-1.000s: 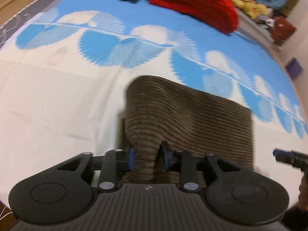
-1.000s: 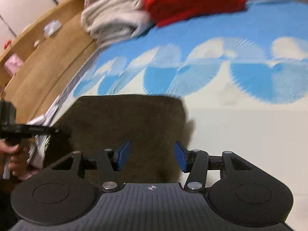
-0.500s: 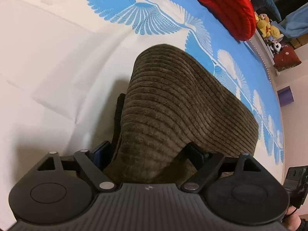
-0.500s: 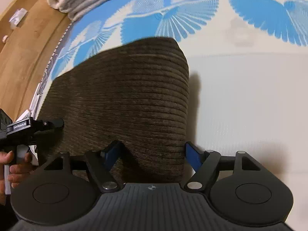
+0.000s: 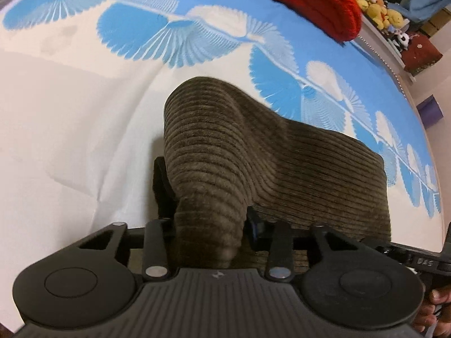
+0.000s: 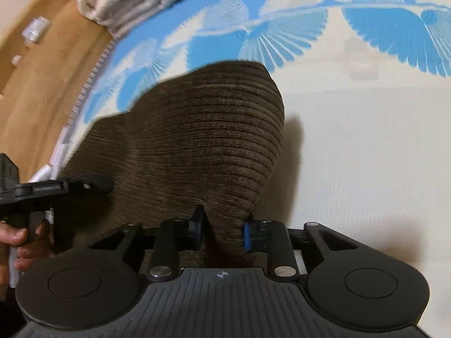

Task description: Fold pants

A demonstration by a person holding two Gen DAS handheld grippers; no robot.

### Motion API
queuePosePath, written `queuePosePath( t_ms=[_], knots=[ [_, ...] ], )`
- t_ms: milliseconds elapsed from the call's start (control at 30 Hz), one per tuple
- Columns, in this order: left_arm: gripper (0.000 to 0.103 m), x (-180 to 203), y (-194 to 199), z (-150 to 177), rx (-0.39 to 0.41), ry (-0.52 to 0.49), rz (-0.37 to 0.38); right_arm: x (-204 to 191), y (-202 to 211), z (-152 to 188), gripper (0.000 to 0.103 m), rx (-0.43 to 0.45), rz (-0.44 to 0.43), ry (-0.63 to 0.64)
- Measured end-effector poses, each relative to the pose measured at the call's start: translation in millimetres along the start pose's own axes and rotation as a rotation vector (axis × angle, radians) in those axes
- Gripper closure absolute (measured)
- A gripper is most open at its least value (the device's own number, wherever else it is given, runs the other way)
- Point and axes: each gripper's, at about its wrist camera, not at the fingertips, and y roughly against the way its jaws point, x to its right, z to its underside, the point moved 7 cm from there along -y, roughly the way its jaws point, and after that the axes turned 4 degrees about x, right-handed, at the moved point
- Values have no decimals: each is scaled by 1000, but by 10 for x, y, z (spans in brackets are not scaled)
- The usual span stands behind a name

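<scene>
On the bed's blue-and-white sheet we've got the brown corduroy pants folded up, near edge hidden behind both tools. Our left gripper is closing on a bunched corner, though its left pad is buried in fabric, so probably pinching. Our right gripper is closing too, pads squeezing the other corner.

Brown corduroy pants, folded into a thick rectangle, near corners bunched and raised off the bedspread
</scene>
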Motion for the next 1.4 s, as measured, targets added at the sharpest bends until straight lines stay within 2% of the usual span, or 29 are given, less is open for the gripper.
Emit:
queuePosePath(
  t_ms=[133,300,467,600,700,733,767,800,833,867,900,933,967,1033,1100,1167,1200,1267,1300,1333,1400],
  knots=[
    [64,352,92,-26,23,-33,15,-59,350,-79,80,60,-52,16],
    [64,983,130,-72,62,-51,97,143,931,-212,80,158,-63,0],
    [65,1761,10,-30,69,-69,205,608,1574,-385,80,276,-26,-35],
    [65,2366,-178,88,30,-127,285,1102,1906,-456,80,318,40,-88],
    [65,2641,-345,161,-2,-157,317,1469,2109,-521,80,339,102,-134],
    [62,2694,-427,169,-14,-162,313,1559,2148,-542,79,346,123,-135],
    [56,2729,-502,177,-19,-175,282,1612,2123,-541,79,346,146,-128],
    [53,2724,-552,175,-3,-197,221,1698,2110,-549,74,339,182,-125],
    [52,2690,-573,146,45,-237,116,1801,2076,-562,66,336,246,-131],
    [52,2676,-563,110,96,-293,8,1900,2081,-572,66,356,343,-136],
    [52,2689,-537,93,136,-334,-41,1967,2110,-591,67,382,430,-128],
    [53,2725,-492,73,168,-361,-43,1998,2137,-599,67,397,478,-112],
    [58,2780,-451,78,178,-374,-5,1982,2143,-603,67,400,466,-100],
    [63,2888,-437,140,150,-404,89,1842,2091,-592,67,382,384,-49],
    [72,2995,-496,294,99,-478,146,1691,1986,-503,67,323,338,75],
    [80,2973,-694,513,5,-571,111,1568,1769,-375,67,229,301,175],
    [82,2912,-871,653,-70,-610,47,1548,1629,-280,67,164,293,202],
    [82,2838,-1064,863,-151,-675,-24,1587,1360,-100,67,20,317,244],
    [82,2865,-1069,886,-152,-703,-30,1645,1214,61,69,-74,350,279],
    [82,2866,-1034,875,-151,-709,-33,1679,1107,186,69,-128,375,337],
    [82,2897,-967,806,-148,-681,-28,1627,1106,164,69,-127,382,376]
  ],
)
